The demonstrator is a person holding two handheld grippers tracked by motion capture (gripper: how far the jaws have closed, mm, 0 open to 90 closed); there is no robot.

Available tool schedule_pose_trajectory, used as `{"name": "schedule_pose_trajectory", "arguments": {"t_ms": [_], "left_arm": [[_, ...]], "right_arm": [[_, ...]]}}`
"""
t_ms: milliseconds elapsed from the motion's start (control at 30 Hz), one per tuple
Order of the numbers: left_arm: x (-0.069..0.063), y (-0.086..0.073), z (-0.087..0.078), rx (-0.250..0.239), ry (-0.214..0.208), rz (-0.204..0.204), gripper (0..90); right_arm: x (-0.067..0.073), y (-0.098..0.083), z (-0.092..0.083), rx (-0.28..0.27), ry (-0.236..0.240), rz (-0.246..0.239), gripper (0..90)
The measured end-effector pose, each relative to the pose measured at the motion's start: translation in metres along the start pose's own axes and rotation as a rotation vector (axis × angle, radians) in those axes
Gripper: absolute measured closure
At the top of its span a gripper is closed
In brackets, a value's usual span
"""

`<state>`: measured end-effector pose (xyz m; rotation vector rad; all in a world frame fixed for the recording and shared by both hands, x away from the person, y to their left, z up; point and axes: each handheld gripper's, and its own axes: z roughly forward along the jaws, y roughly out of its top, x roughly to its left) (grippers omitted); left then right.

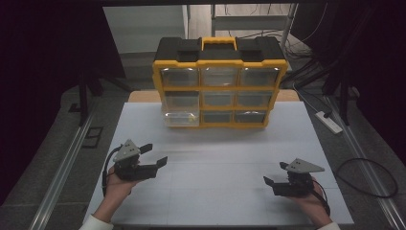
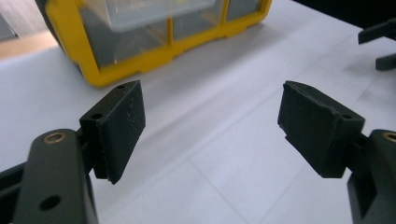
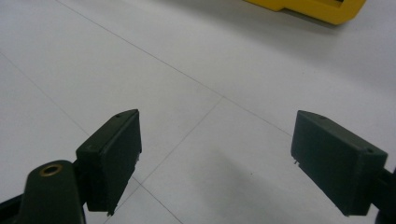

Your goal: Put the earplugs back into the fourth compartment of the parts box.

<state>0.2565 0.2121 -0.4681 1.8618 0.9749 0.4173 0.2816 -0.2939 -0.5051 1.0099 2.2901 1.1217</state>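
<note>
High view first: we hold the left hand-held gripper (image 1: 153,155) over the near left part of the white desk (image 1: 225,191), its jaws spread wide with nothing between them. Ahead of it and a little to its right stands the organizer (image 1: 219,81), a yellow-framed box with a black top, a yellow handle and three rows of clear drawers. The bottom-left drawer (image 1: 181,119) is the one nearest this hand-held gripper; it looks paler than the others and seems to stand slightly forward of the frame, though we cannot tell for sure. The left hand-held gripper is well apart from the organizer and touches nothing.

Our right hand-held gripper (image 1: 275,173) sits low over the near right part of the desk, far across from the left one, pointing toward it. Its jaws are also spread, empty.

From the left gripper view, we see the two black pads (image 2: 123,123) wide apart above bare desk, with the organizer's yellow corner (image 2: 100,77) ahead and to the left of them, and the other hand-held gripper's tips at the upper right edge.

From the right gripper view, the pads (image 3: 114,149) stand equally wide over the desk, and a yellow edge of the organizer (image 3: 313,9) lies far ahead, to their right.
</note>
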Motion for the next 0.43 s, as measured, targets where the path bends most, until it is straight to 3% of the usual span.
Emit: {"name": "schedule_pose_trajectory", "arguments": {"t_ms": [233, 433], "left_arm": [[-0.001, -0.02, 0.006, 0.042, -0.006, -0.01, 21.5], [-0.002, -0.02, 0.008, 0.043, 0.001, -0.002, 20.8]], "right_arm": [[0.0, 0.0, 0.001, 0.006, -0.003, 0.002, 17.0], [-0.001, 0.0, -0.001, -0.005, 0.003, 0.008, 17.0]]}}
